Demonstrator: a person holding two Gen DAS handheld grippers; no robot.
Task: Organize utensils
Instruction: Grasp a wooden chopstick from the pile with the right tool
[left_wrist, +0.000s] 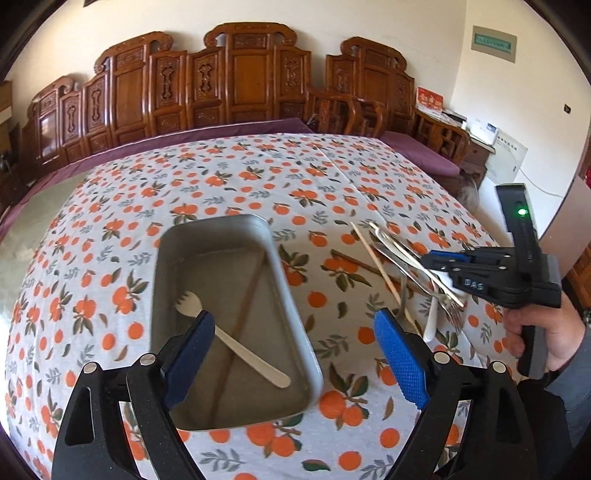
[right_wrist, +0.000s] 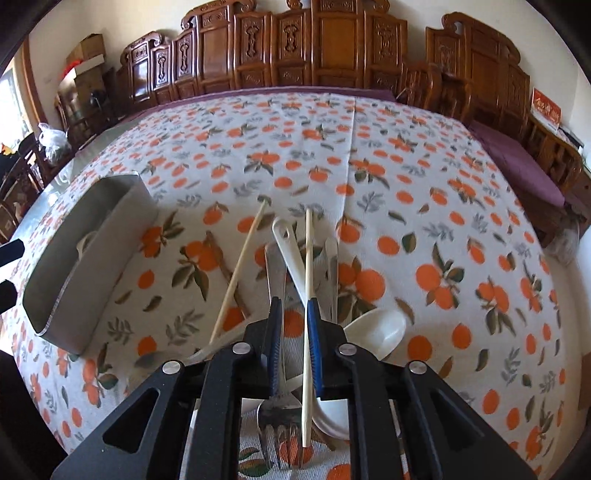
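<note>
Grey metal makes up the tray (left_wrist: 236, 236) on the table, and inside it lie a small wooden fork (left_wrist: 229, 338) and one brown chopstick (left_wrist: 240, 325). The left gripper (left_wrist: 295, 354) hangs over the tray's near end with its blue fingers wide apart and nothing between them. To the right, a pile of utensils (right_wrist: 295, 266) rests on the cloth: pale chopsticks, a white spoon, a metal fork. The right gripper (right_wrist: 293, 332) is over the pile, its fingers nearly together with a pale chopstick (right_wrist: 308, 295) between them. An orange-patterned tablecloth (left_wrist: 258, 173) covers the table. Carved wooden furniture (left_wrist: 236, 85) stands along the far wall.
</note>
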